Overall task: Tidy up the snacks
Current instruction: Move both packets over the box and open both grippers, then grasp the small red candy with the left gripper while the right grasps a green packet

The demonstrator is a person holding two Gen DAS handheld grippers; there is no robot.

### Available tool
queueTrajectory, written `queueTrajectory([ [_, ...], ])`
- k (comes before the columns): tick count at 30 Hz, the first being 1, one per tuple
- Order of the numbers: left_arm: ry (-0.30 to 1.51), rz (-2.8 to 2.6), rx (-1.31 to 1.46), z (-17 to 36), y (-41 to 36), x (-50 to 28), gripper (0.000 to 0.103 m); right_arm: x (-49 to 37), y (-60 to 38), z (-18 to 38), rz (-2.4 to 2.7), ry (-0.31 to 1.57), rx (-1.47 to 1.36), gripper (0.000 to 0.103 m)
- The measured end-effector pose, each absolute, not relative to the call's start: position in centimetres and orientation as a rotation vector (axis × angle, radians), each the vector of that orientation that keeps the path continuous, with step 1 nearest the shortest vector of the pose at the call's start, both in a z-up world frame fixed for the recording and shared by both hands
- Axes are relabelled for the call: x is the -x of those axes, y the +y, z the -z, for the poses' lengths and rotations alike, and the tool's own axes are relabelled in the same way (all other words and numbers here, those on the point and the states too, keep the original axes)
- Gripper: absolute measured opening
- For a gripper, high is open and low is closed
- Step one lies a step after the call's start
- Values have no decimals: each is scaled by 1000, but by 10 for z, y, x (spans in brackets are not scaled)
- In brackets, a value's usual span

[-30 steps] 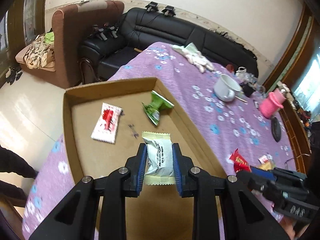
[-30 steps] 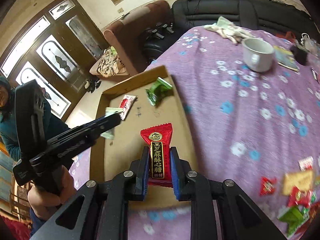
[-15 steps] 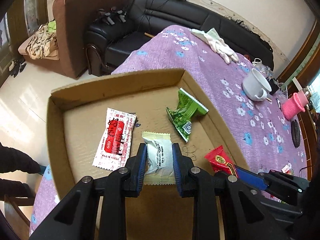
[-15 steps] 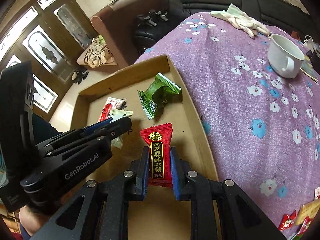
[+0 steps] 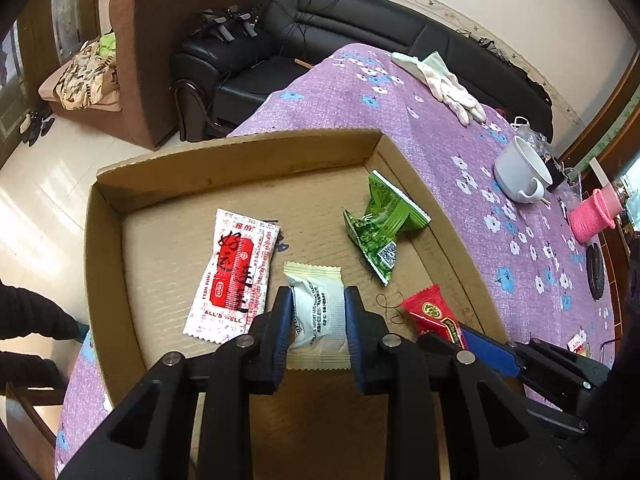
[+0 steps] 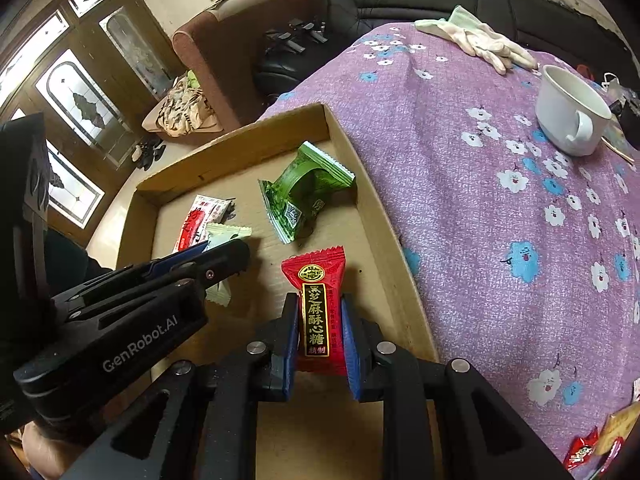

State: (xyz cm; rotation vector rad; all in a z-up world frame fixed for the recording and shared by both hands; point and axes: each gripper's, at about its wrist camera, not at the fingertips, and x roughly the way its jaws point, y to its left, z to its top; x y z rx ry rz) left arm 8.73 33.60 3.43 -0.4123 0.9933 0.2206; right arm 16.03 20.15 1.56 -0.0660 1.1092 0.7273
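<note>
Two snacks are in hand over the cardboard tray (image 5: 96,240): the left gripper (image 5: 318,320) is clamped on a white packet (image 5: 318,312), and the right gripper (image 6: 320,332) is clamped on a red candy (image 6: 318,304), each wrapper pinched across its middle between blue pads. Both hang low above the near part of the tray floor, close side by side; whether either wrapper touches the cardboard cannot be told. Already lying in the tray are a red-and-white sachet (image 5: 236,276) on the left and a crumpled green packet (image 5: 380,228) near the right wall. More loose snacks (image 6: 592,444) wait on the purple cloth (image 6: 480,200) well to the right, so the job looks partly done. The main risk is crowding: the two tools sit so near each other that opening one could knock the other or its wrapper. The white packet hangs just beside the sachet, so a release may drop it overlapping that sachet. The red candy is near the right wall, and a tilted release could leave it propped on the rim or slipping out onto the cloth. Light foil may also cling to a pad.
</note>
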Motion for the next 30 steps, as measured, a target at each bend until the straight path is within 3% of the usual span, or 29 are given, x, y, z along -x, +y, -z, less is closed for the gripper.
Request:
queueTrajectory([
  [2, 992, -220, 425, -34, 338, -87, 26, -160, 198, -19, -736, 1107, 50, 23],
  [4, 993, -218, 428, -34, 339, -86, 36, -160, 195, -22, -742, 1103, 48, 23],
  [6, 985, -218, 432, -36, 339, -84, 39, -158, 186, -28, -736, 1084, 38, 23],
  [16, 831, -177, 364, -91, 312, -42, 39, -154, 50, -56, -655, 999, -78, 23],
  [23, 808, 55, 247, -111, 211, -35, 41, -125, -74, -49, -557, 995, -227, 22],
  [25, 831, 132, 219, -104, 177, -38, 45, -113, -100, -47, -529, 982, -259, 22],
  [30, 925, 246, 173, -73, 99, -56, 46, -105, -153, -44, -469, 917, -366, 22],
])
